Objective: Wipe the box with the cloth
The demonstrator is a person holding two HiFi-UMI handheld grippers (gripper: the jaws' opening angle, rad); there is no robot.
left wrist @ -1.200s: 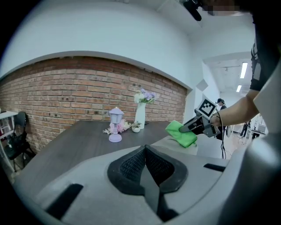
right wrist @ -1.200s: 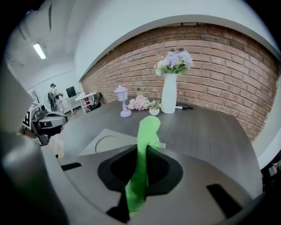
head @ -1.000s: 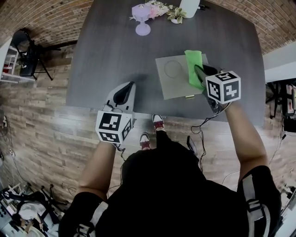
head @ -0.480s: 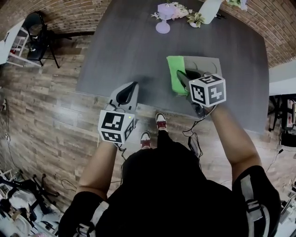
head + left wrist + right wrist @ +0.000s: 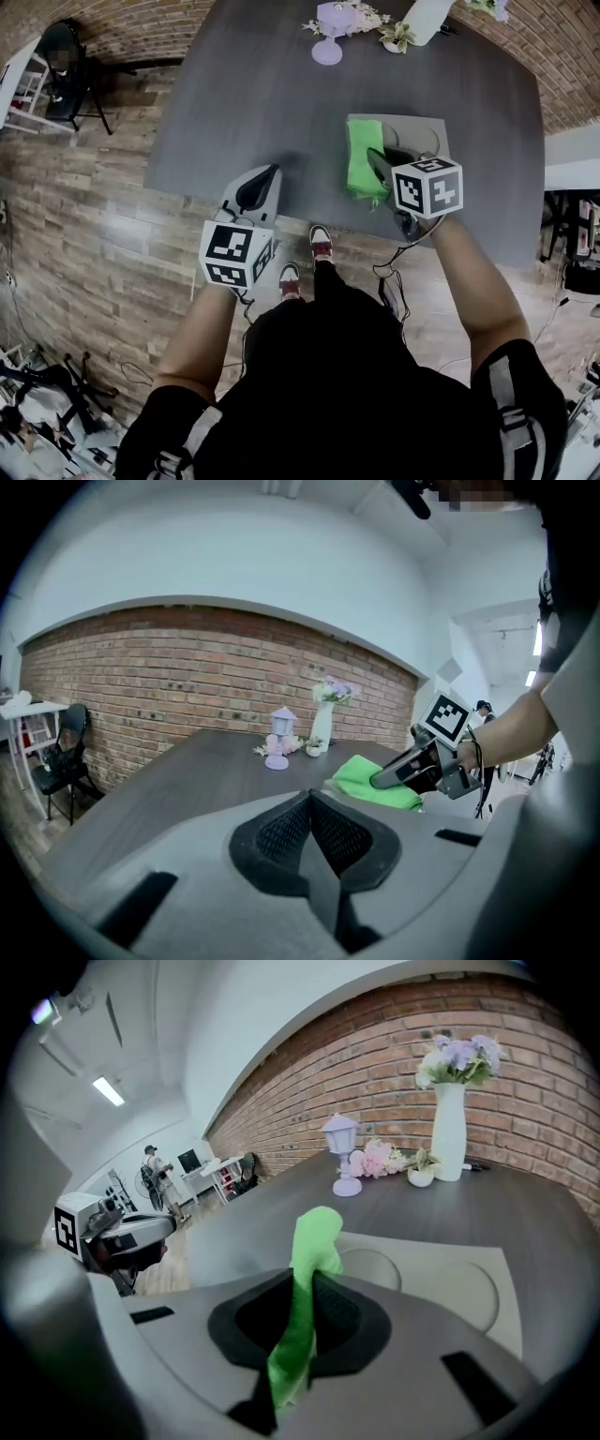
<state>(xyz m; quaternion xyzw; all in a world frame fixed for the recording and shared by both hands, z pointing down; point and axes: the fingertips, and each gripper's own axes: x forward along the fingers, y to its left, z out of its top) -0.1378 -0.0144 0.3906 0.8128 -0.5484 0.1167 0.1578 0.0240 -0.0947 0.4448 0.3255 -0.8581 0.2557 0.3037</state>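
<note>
A flat grey box with round recesses lies on the dark table near its front edge. A green cloth is draped over the box's left part and hangs past its near edge. My right gripper is shut on the cloth, which runs up between the jaws and rests on the box. My left gripper hovers over the table's front edge, left of the box, shut with nothing in it. From there the cloth and the right gripper show ahead on the right.
At the table's far side stand a small lilac lamp, pink flowers and a white vase. A brick wall runs behind the table. A black chair stands on the wooden floor at the left. Cables trail by the person's feet.
My right gripper has dragged the green cloth from the right part of the box to its left part. The left gripper has kept its place at the table's edge.
</note>
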